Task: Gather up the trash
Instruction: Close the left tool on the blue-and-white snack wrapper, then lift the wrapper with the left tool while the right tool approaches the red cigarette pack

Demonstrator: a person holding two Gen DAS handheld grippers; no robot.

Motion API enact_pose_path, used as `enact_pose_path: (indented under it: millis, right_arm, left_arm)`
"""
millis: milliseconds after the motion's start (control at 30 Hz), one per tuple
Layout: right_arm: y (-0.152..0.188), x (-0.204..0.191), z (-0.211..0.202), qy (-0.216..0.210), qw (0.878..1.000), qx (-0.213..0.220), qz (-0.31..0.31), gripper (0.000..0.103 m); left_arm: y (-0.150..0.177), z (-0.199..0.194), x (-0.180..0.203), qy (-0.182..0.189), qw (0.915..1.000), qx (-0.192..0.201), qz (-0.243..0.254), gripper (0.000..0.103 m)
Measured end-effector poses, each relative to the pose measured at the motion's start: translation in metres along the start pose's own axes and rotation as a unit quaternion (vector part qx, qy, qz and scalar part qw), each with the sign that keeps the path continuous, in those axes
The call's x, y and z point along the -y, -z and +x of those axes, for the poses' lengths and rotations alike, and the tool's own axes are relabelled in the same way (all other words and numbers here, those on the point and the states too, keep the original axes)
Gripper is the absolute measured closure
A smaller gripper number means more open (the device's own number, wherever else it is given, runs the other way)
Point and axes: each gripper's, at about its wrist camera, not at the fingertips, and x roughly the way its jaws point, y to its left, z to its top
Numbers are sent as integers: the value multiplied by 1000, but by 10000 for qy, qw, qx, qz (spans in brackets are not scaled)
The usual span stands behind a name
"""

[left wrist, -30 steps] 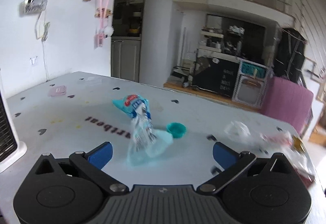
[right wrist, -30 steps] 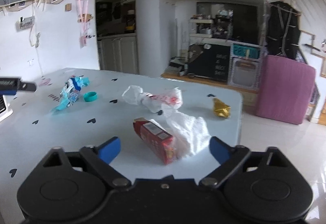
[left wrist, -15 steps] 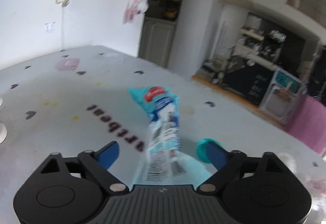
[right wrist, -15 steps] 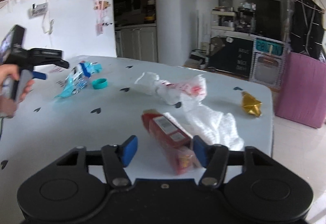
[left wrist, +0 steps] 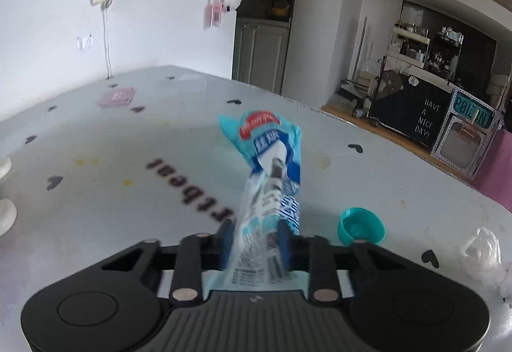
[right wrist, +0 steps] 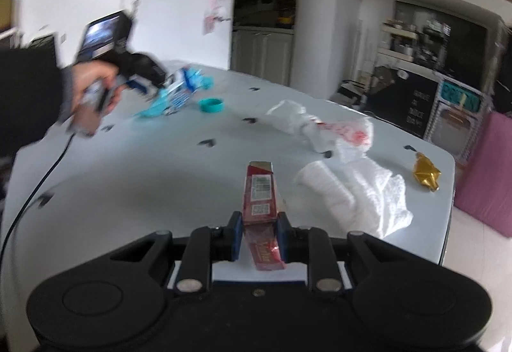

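A crumpled blue and white snack wrapper [left wrist: 272, 157] rises off the white table [left wrist: 96, 208]. My left gripper [left wrist: 255, 238] is closing, and its blue pads press the wrapper's lower end. In the right wrist view that gripper [right wrist: 150, 82] shows at far left in a person's hand [right wrist: 92, 86], with the wrapper [right wrist: 179, 94] in it. A flattened red carton [right wrist: 260, 192] points away from me. My right gripper [right wrist: 259, 235] is closing too, with its pads against the carton's near end.
A teal bottle cap [left wrist: 360, 225] lies right of the wrapper. A white and red plastic bag [right wrist: 320, 128], a white tissue wad [right wrist: 368, 195] and a gold foil wrapper [right wrist: 425, 174] lie on the table's right half. The table edge runs close behind the foil. A black cable [right wrist: 32, 192] trails at the left.
Both grippers went from wide open to closed on trash. The left one came forward and down onto the blue wrapper. The right one rolled and closed on the red carton.
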Motion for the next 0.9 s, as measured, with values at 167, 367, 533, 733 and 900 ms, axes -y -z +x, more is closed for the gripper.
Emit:
enact_pose_path:
  millis: [167, 367, 533, 733, 900]
  right_arm:
    - [14, -21, -33, -174, 9994, -169, -260, 80]
    - [27, -39, -67, -436, 9984, -240, -250, 80]
    - [38, -56, -89, -522, 9977, -243, -355, 80]
    - [52, -71, -106, -738, 9967, -311, -150, 67]
    - [59, -74, -114, -700, 9955, -210, 598, 26]
  left_arm:
    - [7, -8, 1, 86, 9997, -112, 214, 99]
    - [36, -48, -7, 441, 9975, -208, 516, 99]
    - [74, -98, -21, 644, 9953, -194, 691, 99]
    - [121, -157, -30, 743, 9938, -160, 809, 99]
    - [146, -192, -29, 991, 9912, -234, 844, 99]
